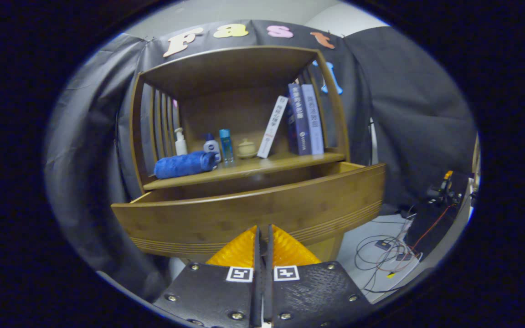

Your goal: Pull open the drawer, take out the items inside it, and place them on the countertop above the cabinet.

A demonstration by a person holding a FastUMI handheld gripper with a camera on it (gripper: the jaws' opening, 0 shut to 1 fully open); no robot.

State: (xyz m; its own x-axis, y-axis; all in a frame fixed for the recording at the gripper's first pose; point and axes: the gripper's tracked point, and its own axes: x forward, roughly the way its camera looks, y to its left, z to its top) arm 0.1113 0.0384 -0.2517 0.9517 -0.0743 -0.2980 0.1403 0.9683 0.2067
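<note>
Wooden drawer (253, 214) stands pulled open across the frame's centre, below the countertop (262, 165) holding a rolled blue towel (184, 164). The gripper (262, 232) at bottom centre is clenched, empty, against the drawer front. Its contents are hidden; reaching in blind could knock the front.

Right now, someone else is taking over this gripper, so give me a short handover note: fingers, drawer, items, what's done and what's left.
Gripper: fingers closed together, holding nothing, just in front of the drawer front.
Drawer: pulled open below the countertop; its inside is hidden from here, so contents unknown.
Countertop: rolled blue towel, small bottles, a little jar and books stand on it.
Done: drawer open.
Left: look inside, lift out anything there, set it on the countertop.
</note>
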